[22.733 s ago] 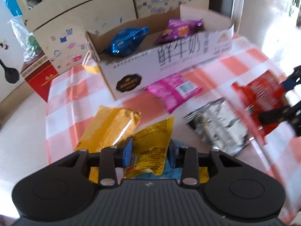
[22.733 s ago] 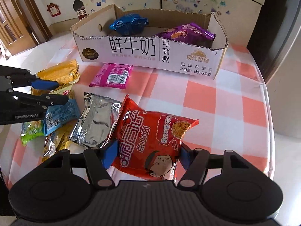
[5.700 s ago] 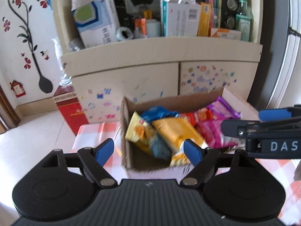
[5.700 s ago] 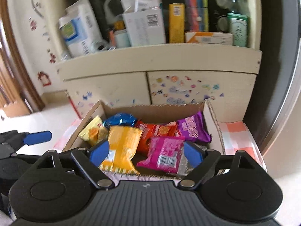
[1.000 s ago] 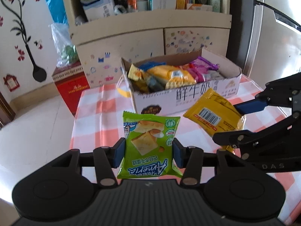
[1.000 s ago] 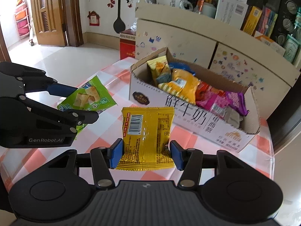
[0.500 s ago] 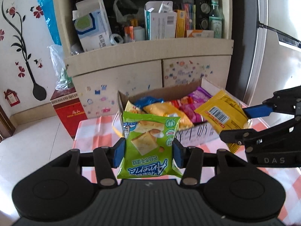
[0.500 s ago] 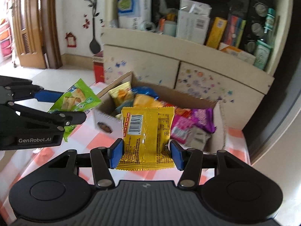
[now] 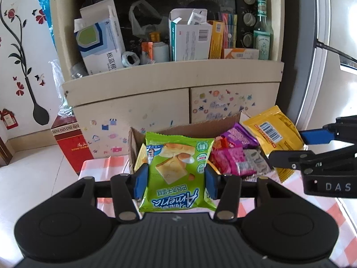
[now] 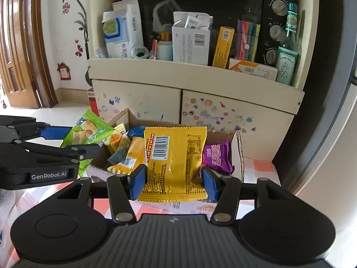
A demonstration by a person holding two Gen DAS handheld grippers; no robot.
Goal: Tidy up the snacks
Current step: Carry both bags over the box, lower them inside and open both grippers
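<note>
My left gripper (image 9: 176, 181) is shut on a green snack packet (image 9: 176, 174) and holds it up over the left end of the cardboard box (image 9: 133, 147). My right gripper (image 10: 173, 181) is shut on a yellow snack packet (image 10: 175, 158) and holds it over the middle of the box (image 10: 237, 154). The box holds several packets, among them a purple one (image 10: 217, 158) and a pink one (image 9: 229, 163). The yellow packet (image 9: 272, 131) and right gripper (image 9: 296, 147) show at the right of the left wrist view. The green packet (image 10: 89, 129) and left gripper (image 10: 73, 140) show at the left of the right wrist view.
The box stands on a table with a red and white checked cloth (image 9: 102, 165). Behind it is a cream cabinet (image 10: 191, 98) with a shelf of cartons, a green bottle (image 10: 287, 53) and a black oven (image 9: 178, 6). A red carton (image 9: 71, 143) stands on the floor at left.
Both grippers have moved forward and up toward the box with their packets still held. The box now sits right below the packets and the cabinet fills more of each view.
</note>
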